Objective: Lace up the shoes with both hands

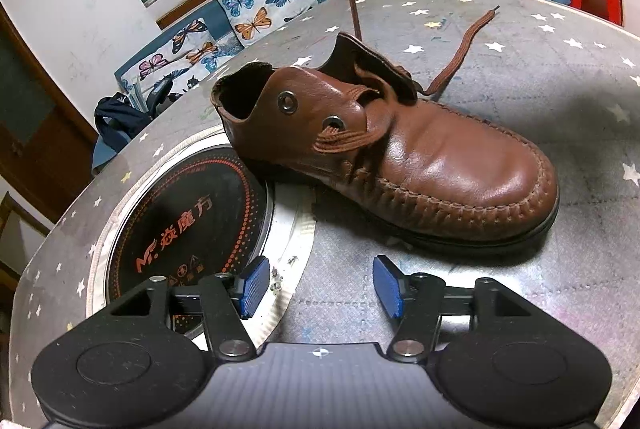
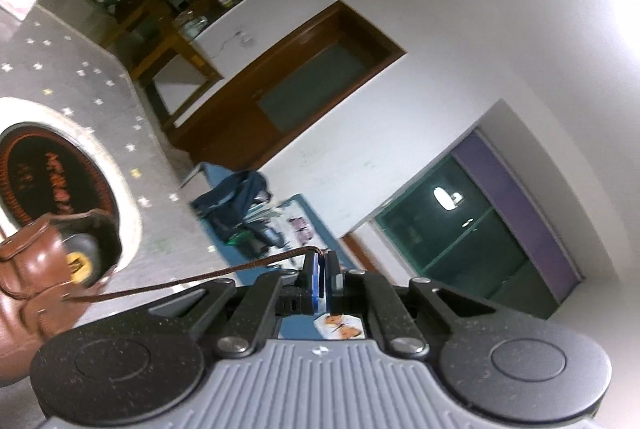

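With the lace (image 2: 168, 283) through only the lower eyelets of the shoe (image 1: 400, 157), right tongs (image 2: 325, 283) grip one end taut while left tongs (image 1: 316, 287) gape, upper eyelets unthreaded.

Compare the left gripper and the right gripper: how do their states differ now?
The left gripper is open and holds nothing; the right gripper is shut on the brown shoelace. The left gripper sits low over the table, facing the shoe; the right gripper is raised, pulling the lace taut. Both have blue pads.
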Demonstrator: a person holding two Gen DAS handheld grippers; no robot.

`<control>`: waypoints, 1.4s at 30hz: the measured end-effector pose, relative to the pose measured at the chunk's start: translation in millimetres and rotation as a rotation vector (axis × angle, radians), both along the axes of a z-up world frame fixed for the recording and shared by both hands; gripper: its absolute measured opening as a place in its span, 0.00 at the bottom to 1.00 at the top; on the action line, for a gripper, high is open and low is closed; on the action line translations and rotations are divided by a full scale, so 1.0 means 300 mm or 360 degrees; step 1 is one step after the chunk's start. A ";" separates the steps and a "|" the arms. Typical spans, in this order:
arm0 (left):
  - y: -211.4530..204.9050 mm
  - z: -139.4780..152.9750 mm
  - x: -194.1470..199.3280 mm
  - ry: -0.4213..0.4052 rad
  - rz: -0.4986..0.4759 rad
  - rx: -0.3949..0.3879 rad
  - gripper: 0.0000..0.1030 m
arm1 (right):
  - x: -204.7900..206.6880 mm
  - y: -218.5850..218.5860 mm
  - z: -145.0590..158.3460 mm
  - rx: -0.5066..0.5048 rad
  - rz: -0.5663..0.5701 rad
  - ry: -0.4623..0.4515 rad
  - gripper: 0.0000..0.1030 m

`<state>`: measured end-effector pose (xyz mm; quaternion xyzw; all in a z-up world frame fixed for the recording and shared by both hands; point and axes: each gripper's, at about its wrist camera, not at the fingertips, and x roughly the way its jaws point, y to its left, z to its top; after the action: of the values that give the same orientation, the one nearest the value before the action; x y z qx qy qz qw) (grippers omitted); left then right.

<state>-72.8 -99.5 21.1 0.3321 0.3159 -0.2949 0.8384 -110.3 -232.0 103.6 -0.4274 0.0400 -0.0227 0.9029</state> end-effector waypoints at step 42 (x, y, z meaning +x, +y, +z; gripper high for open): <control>0.008 -0.012 0.001 0.0009 0.0018 -0.0038 0.59 | 0.300 -0.257 -0.171 0.0344 -0.0425 0.0419 0.19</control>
<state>-72.5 -97.1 17.6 0.3194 0.3166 -0.2950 0.8431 -20.3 -309.2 52.3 -0.3182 0.2160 -0.0818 0.9195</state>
